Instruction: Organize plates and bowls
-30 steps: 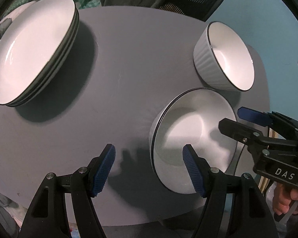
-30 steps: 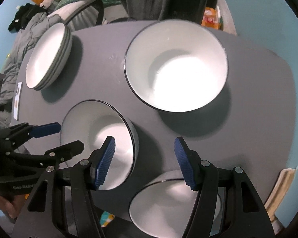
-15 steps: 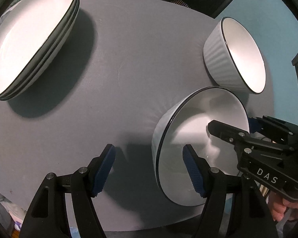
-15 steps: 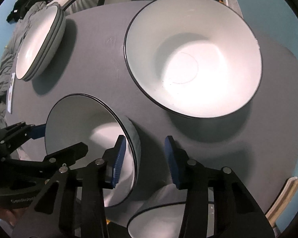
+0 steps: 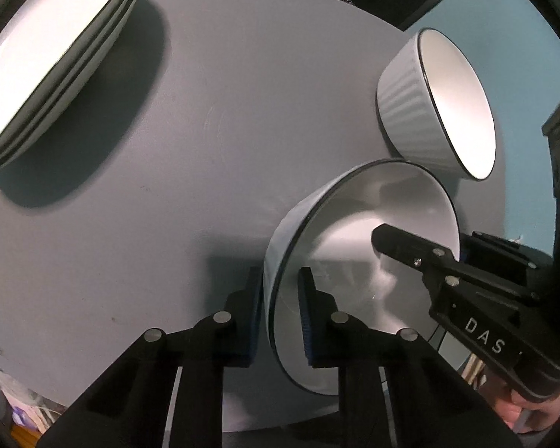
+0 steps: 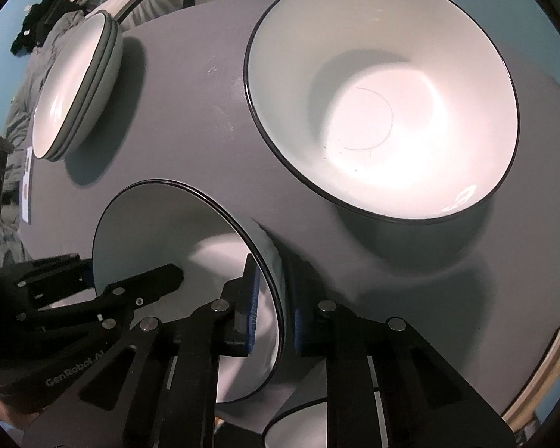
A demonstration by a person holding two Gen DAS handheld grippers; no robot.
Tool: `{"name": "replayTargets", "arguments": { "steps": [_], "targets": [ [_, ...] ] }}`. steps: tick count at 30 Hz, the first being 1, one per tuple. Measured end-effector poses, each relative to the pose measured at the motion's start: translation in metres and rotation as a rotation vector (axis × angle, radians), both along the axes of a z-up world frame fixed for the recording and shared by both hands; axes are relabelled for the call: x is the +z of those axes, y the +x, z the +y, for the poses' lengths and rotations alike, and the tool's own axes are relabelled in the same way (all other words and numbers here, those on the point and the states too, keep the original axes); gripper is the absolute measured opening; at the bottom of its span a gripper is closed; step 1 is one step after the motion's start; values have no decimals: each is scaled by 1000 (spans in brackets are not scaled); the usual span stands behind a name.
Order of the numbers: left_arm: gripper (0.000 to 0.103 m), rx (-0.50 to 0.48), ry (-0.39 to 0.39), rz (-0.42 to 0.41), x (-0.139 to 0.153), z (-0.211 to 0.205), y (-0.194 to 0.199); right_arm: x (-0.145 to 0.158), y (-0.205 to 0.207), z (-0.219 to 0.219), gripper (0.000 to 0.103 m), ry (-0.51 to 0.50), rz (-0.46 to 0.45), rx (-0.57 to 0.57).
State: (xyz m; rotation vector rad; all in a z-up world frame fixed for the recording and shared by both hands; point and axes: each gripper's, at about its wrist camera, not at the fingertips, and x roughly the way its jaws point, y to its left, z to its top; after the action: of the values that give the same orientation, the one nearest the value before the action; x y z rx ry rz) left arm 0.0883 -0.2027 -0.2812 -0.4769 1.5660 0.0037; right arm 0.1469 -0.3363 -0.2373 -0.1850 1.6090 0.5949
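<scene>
Now both my grippers are closing on one white bowl (image 5: 358, 246): left gripper (image 5: 280, 315) pinching its near wall, right gripper (image 6: 274, 310) clamping the opposite rim.

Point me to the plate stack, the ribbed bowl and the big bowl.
plate stack (image 5: 52, 59), left wrist view, white face of the top plate
ribbed bowl (image 5: 403, 108), left wrist view, ribbed outer wall
big bowl (image 6: 384, 112), right wrist view, inside bottom

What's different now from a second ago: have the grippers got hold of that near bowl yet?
Yes. Both were open around the bowl; now the left gripper is closing on its left rim and the right gripper on the opposite rim, pads against the wall. The plate stack, ribbed bowl and large bowl stayed put.
</scene>
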Motion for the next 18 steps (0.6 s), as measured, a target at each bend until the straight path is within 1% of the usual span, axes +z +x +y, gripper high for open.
{"name": "replayTargets", "arguments": {
  "steps": [1,2,3,7,11,18],
  "targets": [
    [18,-7,10,-2,0,-3,0,0,9,0,14,-1,-1,-6],
    [18,-14,20,-4,1,-7,0,0,9,-2,13,-2,-3,-17],
    [18,-18,28,-4,2,-12,1,-9,6,-9,13,-2,-5,-26],
    [17,-16,42,12,4,-14,1,-10,5,-13,11,-8,-6,-33],
    [17,-15,51,14,4,-16,2,-10,1,-10,9,1,-6,-37],
    [17,-13,61,8,14,-23,12,-6,-9,1,9,14,-8,-32]
  ]
}}
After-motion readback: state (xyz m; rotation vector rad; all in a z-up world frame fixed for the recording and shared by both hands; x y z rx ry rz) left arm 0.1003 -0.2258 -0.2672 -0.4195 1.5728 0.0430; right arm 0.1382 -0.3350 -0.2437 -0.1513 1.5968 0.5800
